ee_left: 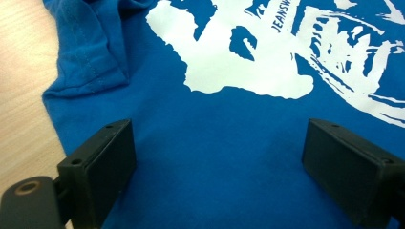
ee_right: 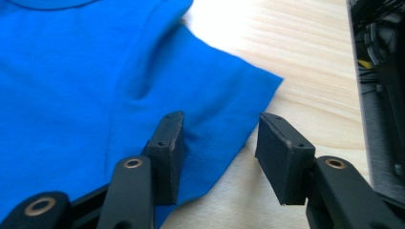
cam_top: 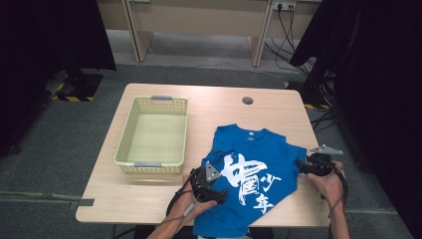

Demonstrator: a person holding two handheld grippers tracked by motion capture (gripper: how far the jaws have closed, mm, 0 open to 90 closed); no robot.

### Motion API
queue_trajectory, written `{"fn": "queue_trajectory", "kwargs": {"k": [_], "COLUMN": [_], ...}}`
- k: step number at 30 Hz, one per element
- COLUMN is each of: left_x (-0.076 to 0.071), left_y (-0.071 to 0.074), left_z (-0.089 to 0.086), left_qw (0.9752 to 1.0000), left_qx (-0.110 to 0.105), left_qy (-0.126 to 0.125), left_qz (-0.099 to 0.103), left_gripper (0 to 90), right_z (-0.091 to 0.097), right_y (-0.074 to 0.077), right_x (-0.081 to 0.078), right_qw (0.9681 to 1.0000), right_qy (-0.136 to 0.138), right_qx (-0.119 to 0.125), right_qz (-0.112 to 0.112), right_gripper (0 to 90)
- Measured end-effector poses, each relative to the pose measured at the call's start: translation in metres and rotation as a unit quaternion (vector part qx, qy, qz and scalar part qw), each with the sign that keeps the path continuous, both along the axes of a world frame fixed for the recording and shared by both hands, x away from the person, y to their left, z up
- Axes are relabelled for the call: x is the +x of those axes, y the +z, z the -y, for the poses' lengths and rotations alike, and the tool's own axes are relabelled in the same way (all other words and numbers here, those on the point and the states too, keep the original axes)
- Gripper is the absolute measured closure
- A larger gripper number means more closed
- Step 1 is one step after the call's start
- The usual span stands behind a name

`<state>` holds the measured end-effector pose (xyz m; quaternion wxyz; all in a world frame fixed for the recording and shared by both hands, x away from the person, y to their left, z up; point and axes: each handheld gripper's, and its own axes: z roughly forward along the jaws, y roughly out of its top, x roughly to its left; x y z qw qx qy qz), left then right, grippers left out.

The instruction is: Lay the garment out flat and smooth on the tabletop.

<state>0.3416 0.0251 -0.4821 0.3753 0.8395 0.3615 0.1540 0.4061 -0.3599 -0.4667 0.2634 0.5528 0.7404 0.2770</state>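
Observation:
A blue T-shirt [cam_top: 254, 149] with a white print lies face up on the wooden table [cam_top: 144, 194], its hem hanging over the near edge. My left gripper [cam_top: 218, 186] rests at the shirt's left side, open wide, with the cloth [ee_left: 215, 143] lying flat beneath the two pads and the left sleeve [ee_left: 86, 62] just beyond. My right gripper [cam_top: 300, 167] is at the shirt's right sleeve. In the right gripper view its jaws [ee_right: 219, 138] stand apart, with the sleeve's edge [ee_right: 224, 109] lying loose between them and no pad pressing on it.
A pale yellow plastic basket [cam_top: 128, 130] stands at the table's left half, nothing in it. A round cable hole [cam_top: 247, 100] sits near the far edge. The table's right edge [ee_right: 352, 95] runs close beside the right gripper. Dark curtains flank both sides.

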Motion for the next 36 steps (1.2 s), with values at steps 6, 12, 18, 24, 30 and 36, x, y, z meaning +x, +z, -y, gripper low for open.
{"fn": "queue_trajectory", "kwargs": {"k": [6,12,18,24,30,36], "left_x": [0.000,0.000,0.000,0.000,0.000,0.000], "left_y": [0.000,0.000,0.000,0.000,0.000,0.000], "left_z": [0.000,0.000,0.000,0.000,0.001,0.002], "left_qw": [1.0000,1.0000,1.0000,1.0000,1.0000,1.0000], "left_qx": [0.000,0.000,0.000,0.001,0.001,0.001], "left_qy": [0.000,0.000,0.000,0.000,0.001,0.005], "left_qz": [-0.001,0.000,0.000,0.000,-0.001,-0.001], "left_gripper": [10.3,10.3,10.3,10.1,10.1,9.6], "right_z": [-0.008,-0.013,-0.010,-0.019,-0.032,-0.059], "right_y": [0.005,0.004,0.003,0.008,0.012,0.008], "right_x": [-0.005,-0.009,-0.012,-0.012,-0.016,-0.023], "right_qw": [0.9999,0.9995,0.9996,0.9998,0.9993,0.9975], "right_qy": [0.003,0.019,0.018,0.018,0.031,0.067], "right_qx": [-0.012,-0.018,-0.004,0.004,0.020,0.020], "right_qz": [0.005,-0.016,-0.022,-0.009,0.005,-0.007], "right_gripper": [48.6,48.5,47.2,41.5,36.1,28.6]}}
